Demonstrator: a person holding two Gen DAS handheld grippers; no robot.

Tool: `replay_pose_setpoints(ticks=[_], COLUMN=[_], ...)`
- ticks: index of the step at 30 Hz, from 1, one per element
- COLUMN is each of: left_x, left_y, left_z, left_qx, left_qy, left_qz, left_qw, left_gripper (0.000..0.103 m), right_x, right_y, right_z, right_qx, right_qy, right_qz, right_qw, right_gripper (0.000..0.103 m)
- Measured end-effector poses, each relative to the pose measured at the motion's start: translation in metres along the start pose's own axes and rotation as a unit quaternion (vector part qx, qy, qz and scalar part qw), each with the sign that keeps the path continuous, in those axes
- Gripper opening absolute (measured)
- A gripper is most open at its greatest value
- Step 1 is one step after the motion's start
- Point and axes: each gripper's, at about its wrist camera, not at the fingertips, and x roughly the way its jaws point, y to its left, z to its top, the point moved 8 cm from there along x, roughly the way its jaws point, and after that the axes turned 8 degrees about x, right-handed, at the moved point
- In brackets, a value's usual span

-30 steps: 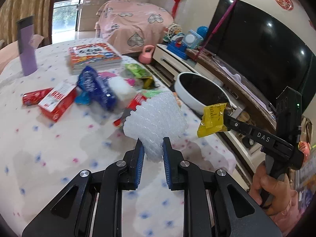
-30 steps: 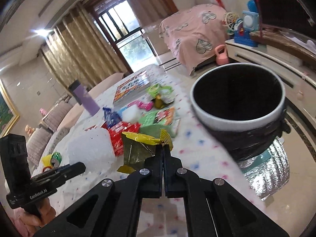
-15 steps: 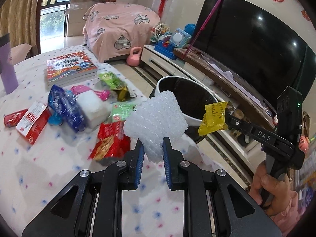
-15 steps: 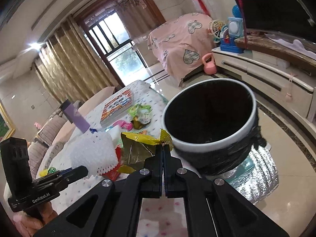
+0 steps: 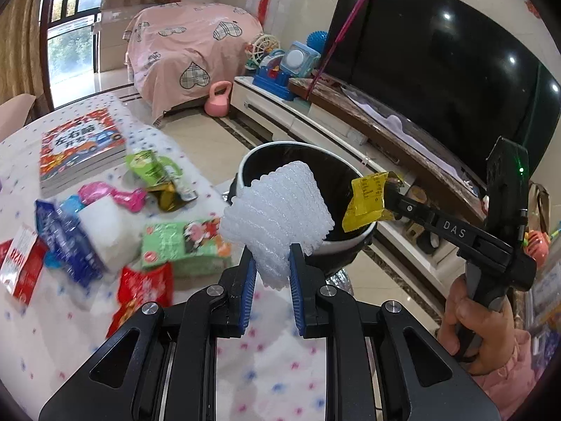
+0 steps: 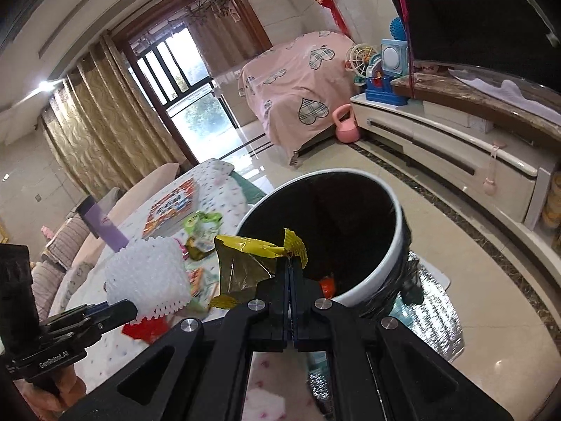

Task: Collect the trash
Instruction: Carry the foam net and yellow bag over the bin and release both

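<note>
My left gripper (image 5: pixel 271 263) is shut on a white foam net sleeve (image 5: pixel 280 210) and holds it in the air in front of the near rim of the bin (image 5: pixel 354 242). The sleeve also shows in the right wrist view (image 6: pixel 149 277). My right gripper (image 6: pixel 290 266) is shut on a yellow wrapper (image 6: pixel 245 259) at the near edge of the white-rimmed bin (image 6: pixel 392 245) with a black liner. The yellow wrapper (image 5: pixel 366 200) hangs over the bin's opening in the left wrist view. Some trash lies inside the bin (image 6: pixel 328 284).
Several wrappers lie on the dotted tablecloth (image 5: pixel 52 333): a green pack (image 5: pixel 175 242), a red packet (image 5: pixel 143 287), a blue bag (image 5: pixel 66 245), a white foam block (image 5: pixel 105 224). A book (image 5: pixel 80 147) sits farther back. A TV stand (image 6: pixel 455 161) and pink kettlebell (image 6: pixel 345 124) are on the floor side.
Both grippers have moved from over the table toward the bin, carrying the foam sleeve and yellow wrapper. The bin now looms closer in both views.
</note>
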Motion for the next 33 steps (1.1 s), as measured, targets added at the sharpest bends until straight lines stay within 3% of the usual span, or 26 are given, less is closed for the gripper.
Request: replay_pose_setpoints(ticks=[19, 22, 25, 27, 28, 29, 31, 33], left_x=[0.07, 0.077, 0.083, 0.083, 0.081, 0.079, 0.073, 0.065], left_y=[-0.012, -0.013, -0.012, -0.012, -0.011, -0.01, -0.009, -0.007], left_z=[0.038, 0.038, 0.037, 0.035, 0.035, 0.035, 0.034, 0.031], left_qx=[0.015, 0.013, 0.009, 0.009, 0.007, 0.005, 0.003, 0.001], left_qy=[0.036, 0.043, 0.054, 0.056, 0.055, 0.052, 0.046, 0.042], left_qz=[0.005, 0.003, 0.003, 0.004, 0.006, 0.007, 0.009, 0.012], left_qw=[0.9992, 0.999, 0.9985, 0.9984, 0.9984, 0.9986, 0.9989, 0.999], left_gripper=[0.018, 0.02, 0.035, 0.045, 0.049, 0.057, 0.06, 0.061], right_x=[0.031, 0.037, 0.045, 0.05, 0.051, 0.05, 0.047, 0.042], right_y=[-0.033, -0.035, -0.039, -0.042, -0.043, -0.045, -0.044, -0.043], right_z=[0.032, 0.033, 0.034, 0.033, 0.033, 0.033, 0.033, 0.033], right_qx=[-0.014, -0.017, -0.018, -0.015, -0.013, -0.008, -0.005, -0.004], right_qy=[0.017, 0.023, 0.03, 0.04, 0.042, 0.041, 0.037, 0.033], right_qz=[-0.04, -0.045, -0.049, -0.053, -0.053, -0.053, -0.047, -0.045], right_qw=[0.999, 0.999, 0.998, 0.998, 0.998, 0.998, 0.998, 0.998], right_gripper=[0.005, 0.005, 0.007, 0.011, 0.02, 0.039, 0.054, 0.054])
